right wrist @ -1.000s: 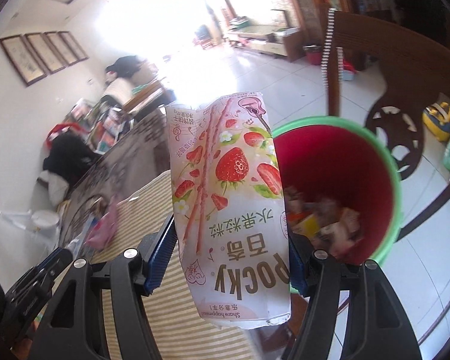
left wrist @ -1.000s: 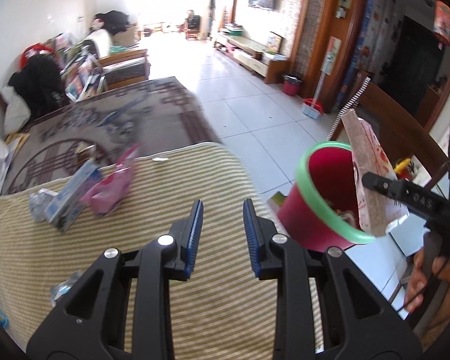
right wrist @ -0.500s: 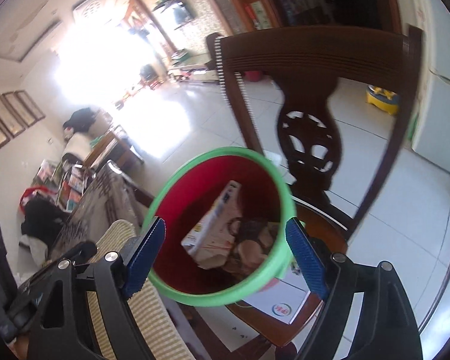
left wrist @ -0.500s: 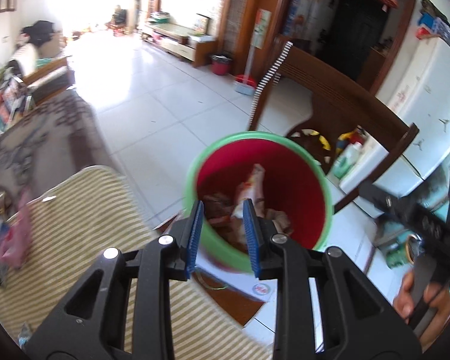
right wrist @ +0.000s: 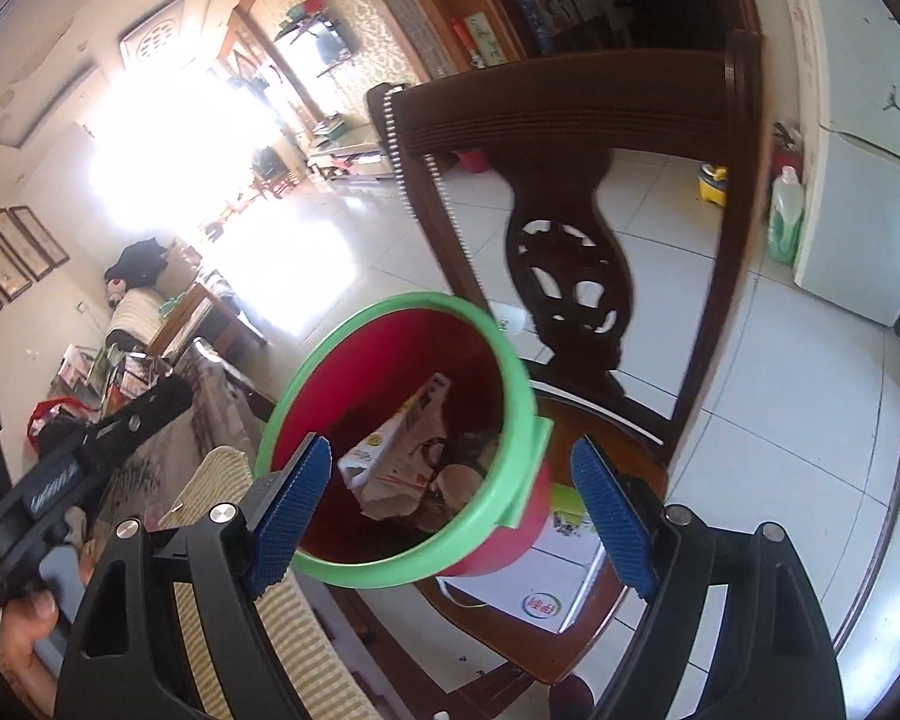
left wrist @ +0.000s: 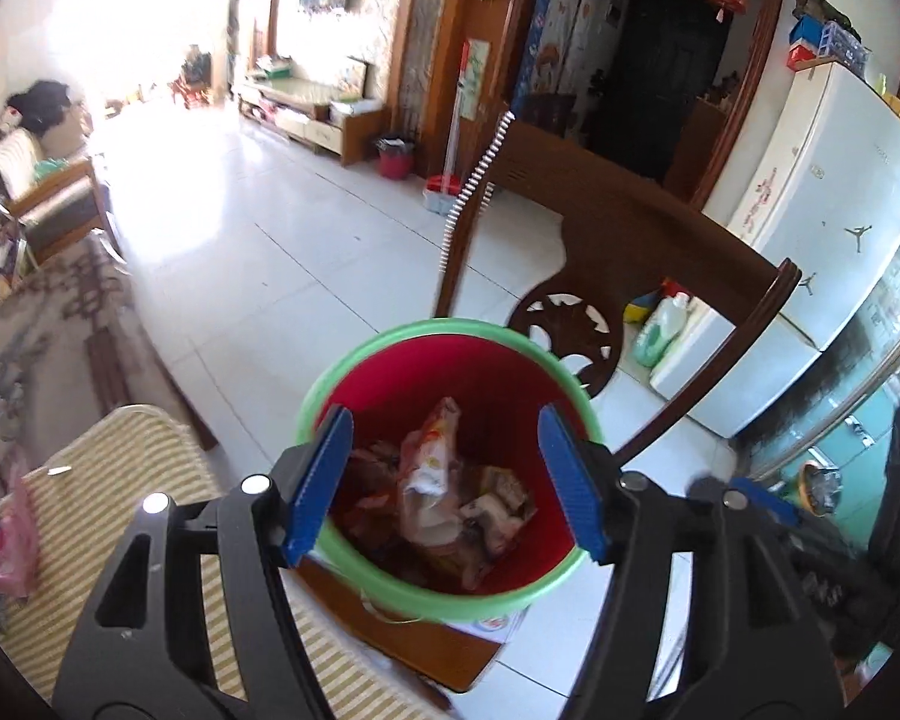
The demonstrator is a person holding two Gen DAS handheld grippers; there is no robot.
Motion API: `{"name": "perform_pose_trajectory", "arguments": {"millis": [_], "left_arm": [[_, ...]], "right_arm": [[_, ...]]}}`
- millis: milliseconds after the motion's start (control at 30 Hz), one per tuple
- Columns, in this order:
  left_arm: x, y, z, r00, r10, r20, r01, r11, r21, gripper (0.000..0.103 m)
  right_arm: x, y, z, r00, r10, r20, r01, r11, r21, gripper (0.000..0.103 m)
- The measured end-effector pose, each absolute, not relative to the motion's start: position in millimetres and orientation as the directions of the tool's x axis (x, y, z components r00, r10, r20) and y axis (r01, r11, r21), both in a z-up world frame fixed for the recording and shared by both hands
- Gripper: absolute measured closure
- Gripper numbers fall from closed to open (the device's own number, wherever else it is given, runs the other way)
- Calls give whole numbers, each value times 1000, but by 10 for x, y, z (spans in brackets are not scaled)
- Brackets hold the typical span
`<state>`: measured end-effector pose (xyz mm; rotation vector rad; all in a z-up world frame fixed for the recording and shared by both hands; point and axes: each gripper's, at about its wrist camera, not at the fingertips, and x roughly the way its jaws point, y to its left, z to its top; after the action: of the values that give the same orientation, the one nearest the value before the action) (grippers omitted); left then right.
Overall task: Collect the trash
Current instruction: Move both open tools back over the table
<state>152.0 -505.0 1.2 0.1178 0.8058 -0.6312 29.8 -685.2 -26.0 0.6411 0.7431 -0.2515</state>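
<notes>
A red bin with a green rim stands on a wooden chair seat beside the striped table; it also shows in the right wrist view. Several wrappers and a snack box lie inside it. My left gripper is open and empty, held above the bin's mouth. My right gripper is open and empty, also over the bin. A pink wrapper lies on the table at the far left.
The striped tablecloth ends just left of the bin. The dark wooden chair back rises behind the bin. A white fridge and a green bottle stand to the right. A white carton lies under the bin.
My right gripper let the Pocky box fall into the bin and stayed open. My left gripper swung from the table to above the bin and opened wide.
</notes>
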Motion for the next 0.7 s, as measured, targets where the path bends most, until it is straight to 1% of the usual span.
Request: {"name": "perform_pose_trajectory", "arguments": {"millis": [33, 100, 167, 267, 500, 600, 700], "left_arm": [[1452, -4925, 31, 544, -470, -695, 550, 826, -128, 38], [1362, -4710, 38, 575, -443, -688, 505, 853, -128, 36], [1291, -4395, 16, 601, -402, -691, 433, 890, -141, 35], [1277, -4046, 3, 601, -380, -703, 362, 914, -185, 35], [1242, -3189, 126, 657, -325, -680, 207, 945, -252, 35], [1159, -2803, 69, 674, -253, -694, 131, 966, -225, 34], [1036, -2349, -144, 664, -132, -736, 44, 990, -138, 34]], "right_arm": [[362, -6776, -245, 722, 24, -692, 408, 792, 454, 23], [496, -6616, -220, 725, 52, -687, 370, 813, 451, 23], [631, -6448, -203, 724, 86, -684, 326, 832, 450, 23], [857, -6116, -178, 717, 152, -680, 243, 860, 448, 23], [1188, -5365, -160, 672, 282, -684, 77, 893, 444, 23], [1232, -5077, -191, 637, 328, -697, 20, 897, 441, 23], [1244, -4826, -233, 613, 344, -711, -21, 907, 421, 23]]}}
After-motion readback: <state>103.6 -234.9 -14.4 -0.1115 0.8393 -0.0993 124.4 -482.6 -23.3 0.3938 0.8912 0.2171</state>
